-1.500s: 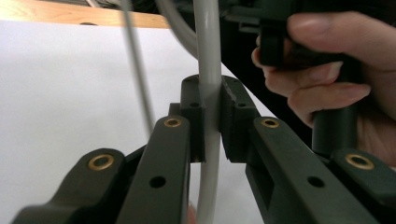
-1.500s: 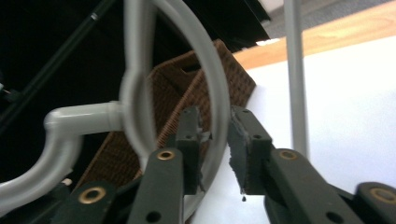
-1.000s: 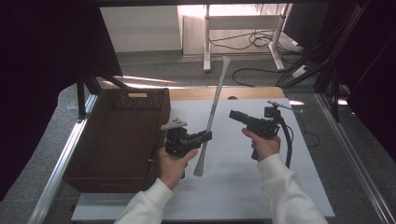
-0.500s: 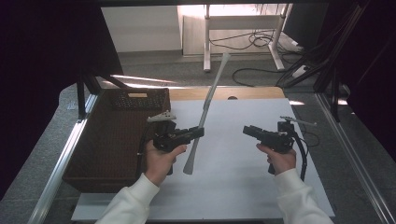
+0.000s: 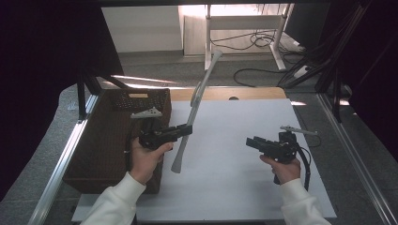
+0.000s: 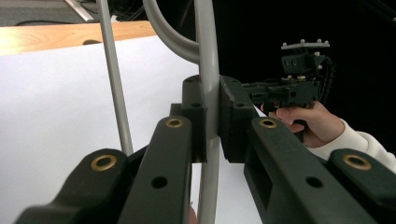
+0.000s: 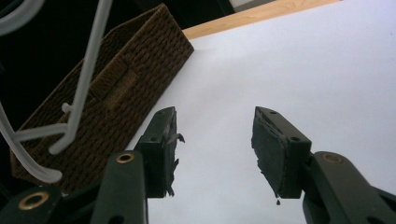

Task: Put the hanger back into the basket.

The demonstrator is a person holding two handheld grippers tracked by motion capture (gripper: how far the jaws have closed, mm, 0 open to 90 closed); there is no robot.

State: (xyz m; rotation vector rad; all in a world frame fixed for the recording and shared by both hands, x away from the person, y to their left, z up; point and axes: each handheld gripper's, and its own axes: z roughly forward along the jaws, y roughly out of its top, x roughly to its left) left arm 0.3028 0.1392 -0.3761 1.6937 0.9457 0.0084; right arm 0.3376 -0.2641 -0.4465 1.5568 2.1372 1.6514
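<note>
1. White paper sheet covers most of the wooden tabletop before us, with grey floor, loose cables and a white table frame beyond it.
2. We count one grey plastic clothes hanger, one woven brown basket, two grippers and two hands.
3. We see the hanger held up off the sheet, tilted, its long bar running from low near the basket's right side up toward the far edge of the table.
4. Our left gripper is clamped on that hanger: in the left gripper view its pads press from both sides on the grey bar, which passes upright between them.
5. In that same view a second thin bar of the hanger stands just left of the jaws and a curved part arches above them.
6. Our left hand holds this gripper over the basket's right edge.
7. Our right gripper hovers over the right part of the sheet, well apart from the hanger; its jaws stand apart with nothing between them and have just been opening.
8. In the right gripper view we look between the pads at bare paper, with the basket and part of the hanger off to the left.
9. Our right hand grips it from below.
</note>
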